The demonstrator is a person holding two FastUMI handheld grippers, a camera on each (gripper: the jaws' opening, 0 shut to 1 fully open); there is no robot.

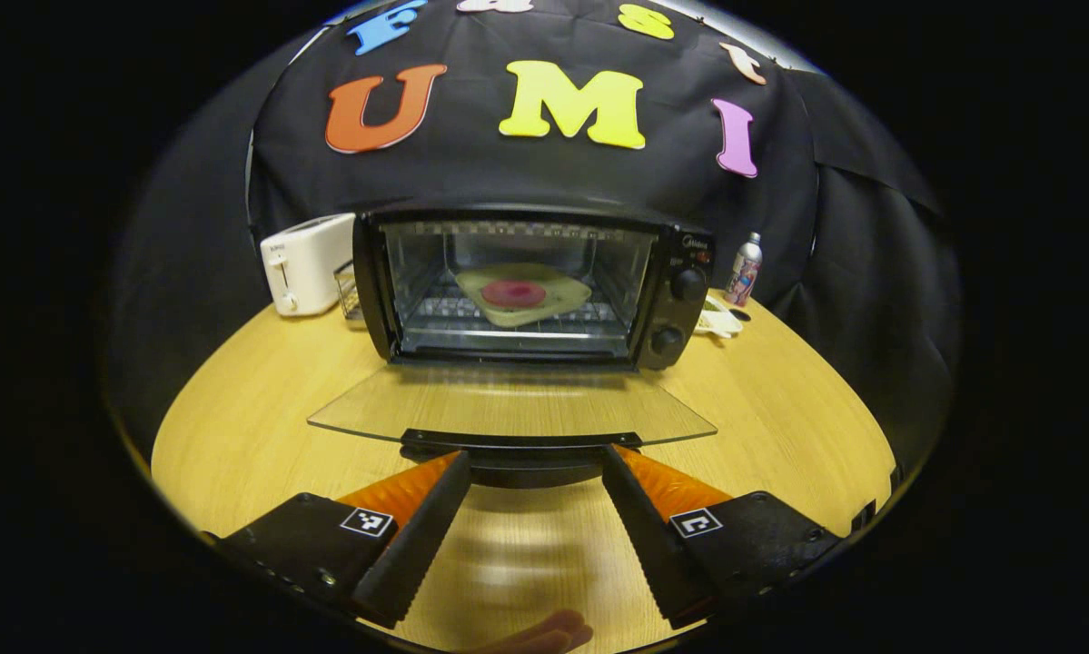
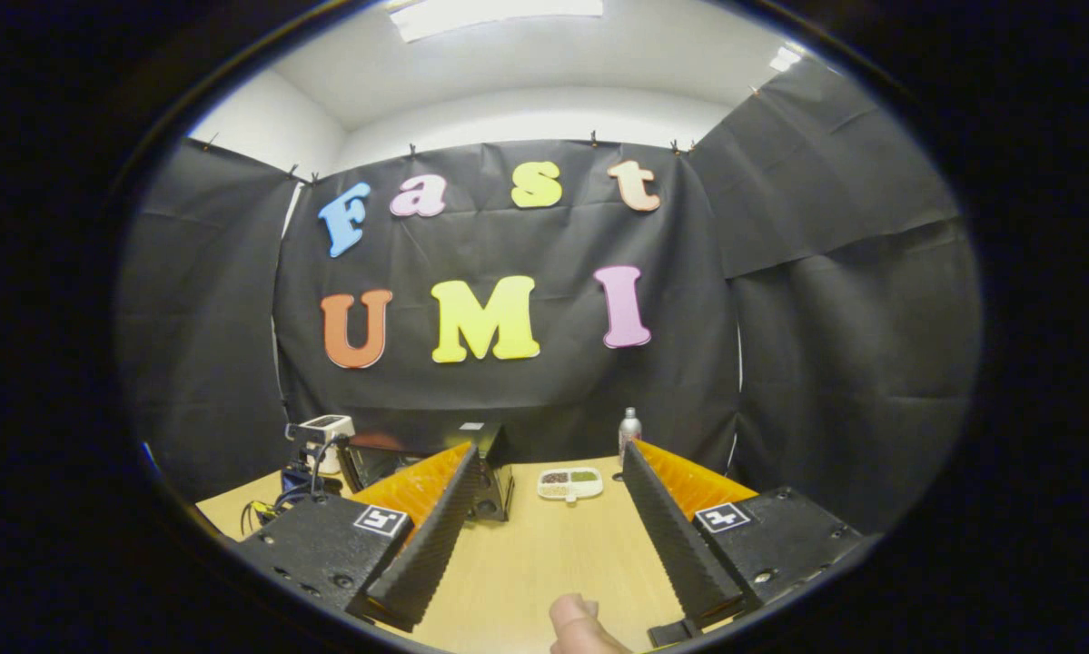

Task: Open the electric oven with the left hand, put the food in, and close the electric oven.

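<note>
In the left gripper view, a white toaster [image 1: 306,263] stands at the far left of the desk [image 1: 253,427], just beside the electric oven [image 1: 530,286]. The oven sits at the middle of the desk's far edge, against the booth wall. Its glass door [image 1: 508,409] is folded fully down and lies flat, projecting toward the near edge. The door handle [image 1: 521,445] runs along the door's front rim. Inside the cavity, the food [image 1: 514,292], a red round piece on a pale plate [image 1: 553,304], rests on the wire rack [image 1: 435,313]; the plate sits tilted. Two control knobs [image 1: 688,284] occupy the oven's right-hand panel. To the right of the oven, near the far right edge, a small dish [image 1: 717,320] lies on the desk and a bottle [image 1: 745,269] stands upright behind it.

The left gripper [image 1: 530,463] hangs just in front of the door handle. Its jaws are spread wide, one to each side of the handle's middle, and grasp nothing. Contact between fingertips and handle cannot be determined.

In the right gripper view, the oven appears at left of centre, partly hidden behind a finger, with cables [image 2: 276,509] at the desk's left edge. A divided dish [image 2: 569,482] lies between the fingers farther off, and the bottle stands behind it at the far edge. The right gripper [image 2: 549,463] is held above the desk, jaws released and wide apart, holding nothing. A fingertip of the person's hand [image 2: 579,625] shows at the bottom edge.
</note>
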